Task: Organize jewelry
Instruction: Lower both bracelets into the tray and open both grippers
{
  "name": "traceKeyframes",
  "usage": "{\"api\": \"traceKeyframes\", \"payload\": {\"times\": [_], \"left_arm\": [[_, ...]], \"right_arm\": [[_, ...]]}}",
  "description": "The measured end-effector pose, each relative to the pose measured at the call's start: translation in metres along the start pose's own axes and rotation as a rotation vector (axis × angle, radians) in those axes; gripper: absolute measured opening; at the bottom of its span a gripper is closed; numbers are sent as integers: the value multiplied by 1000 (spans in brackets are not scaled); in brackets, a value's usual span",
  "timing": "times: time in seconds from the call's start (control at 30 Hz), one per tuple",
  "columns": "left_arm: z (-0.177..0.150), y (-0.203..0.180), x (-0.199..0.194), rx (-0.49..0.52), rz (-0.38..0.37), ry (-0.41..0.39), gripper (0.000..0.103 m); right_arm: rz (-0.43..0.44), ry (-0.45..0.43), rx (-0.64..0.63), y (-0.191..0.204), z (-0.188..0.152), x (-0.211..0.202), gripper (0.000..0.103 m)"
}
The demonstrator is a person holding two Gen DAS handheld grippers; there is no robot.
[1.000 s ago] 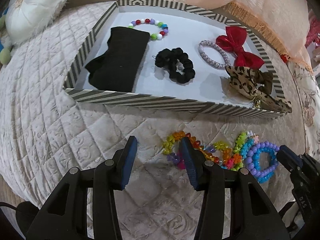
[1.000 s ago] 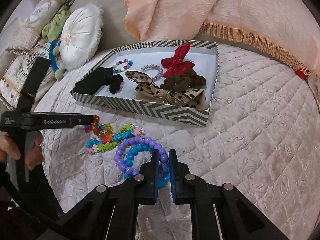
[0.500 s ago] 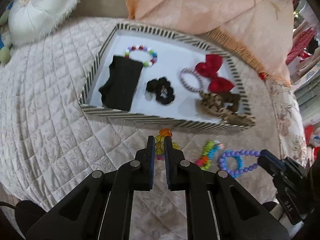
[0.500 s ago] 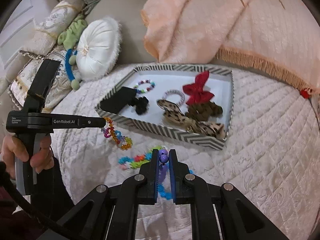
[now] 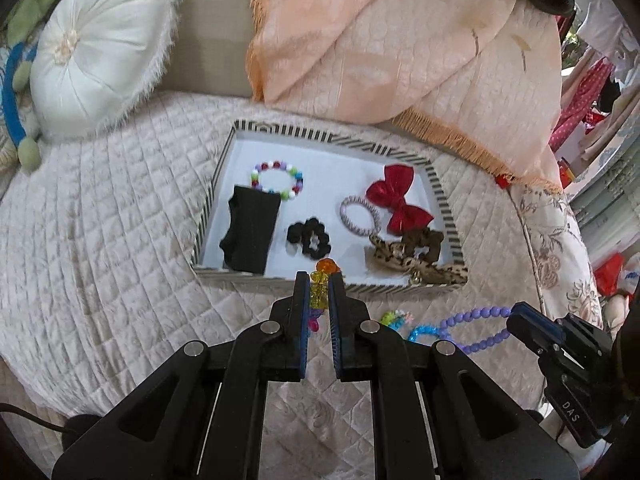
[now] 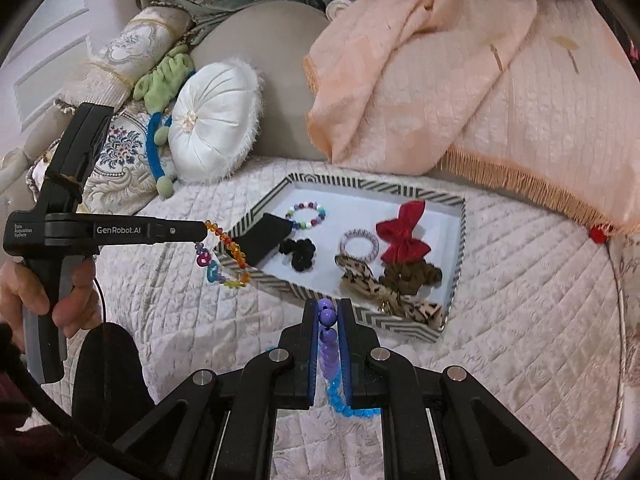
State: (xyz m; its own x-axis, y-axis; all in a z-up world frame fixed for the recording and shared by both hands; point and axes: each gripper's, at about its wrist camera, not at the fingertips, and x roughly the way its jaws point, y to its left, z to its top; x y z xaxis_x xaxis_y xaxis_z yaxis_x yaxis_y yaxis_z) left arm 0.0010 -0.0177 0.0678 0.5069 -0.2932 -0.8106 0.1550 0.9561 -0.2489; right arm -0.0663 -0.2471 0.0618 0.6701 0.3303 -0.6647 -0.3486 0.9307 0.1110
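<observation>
My left gripper [image 5: 319,280] is shut on a multicoloured bead bracelet [image 5: 319,292], held in the air near the striped tray's front rim [image 5: 280,282]; it dangles from the left gripper [image 6: 206,227] in the right wrist view as a bead chain [image 6: 224,256]. My right gripper [image 6: 329,308] is shut on a purple bead bracelet [image 6: 329,344], with a blue bead bracelet [image 6: 340,402] hanging below. The right gripper [image 5: 514,314] holds the purple loop [image 5: 476,330] in the left wrist view. The tray holds a bead bracelet [image 5: 278,180], black band [image 5: 250,232], black scrunchie [image 5: 309,238], red bow [image 5: 398,202].
A green and pink bead bracelet [image 5: 394,317] lies on the quilted bed [image 5: 100,240] in front of the tray. A leopard bow [image 5: 412,266] and grey hair tie [image 5: 358,216] are in the tray. A white round cushion [image 5: 92,48] and peach blanket [image 5: 400,40] lie behind.
Both grippers have lifted up and back from the bed with their bracelets. The left gripper closed on the multicoloured bracelet a second ago and now holds it off the quilt.
</observation>
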Motion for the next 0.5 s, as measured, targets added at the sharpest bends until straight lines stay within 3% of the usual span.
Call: {"api": "traceKeyframes", "payload": {"times": [0.5], "left_arm": [[29, -13, 4, 49, 40, -29, 8]], "right_arm": [[-2, -10, -34, 6, 33, 12, 9]]}}
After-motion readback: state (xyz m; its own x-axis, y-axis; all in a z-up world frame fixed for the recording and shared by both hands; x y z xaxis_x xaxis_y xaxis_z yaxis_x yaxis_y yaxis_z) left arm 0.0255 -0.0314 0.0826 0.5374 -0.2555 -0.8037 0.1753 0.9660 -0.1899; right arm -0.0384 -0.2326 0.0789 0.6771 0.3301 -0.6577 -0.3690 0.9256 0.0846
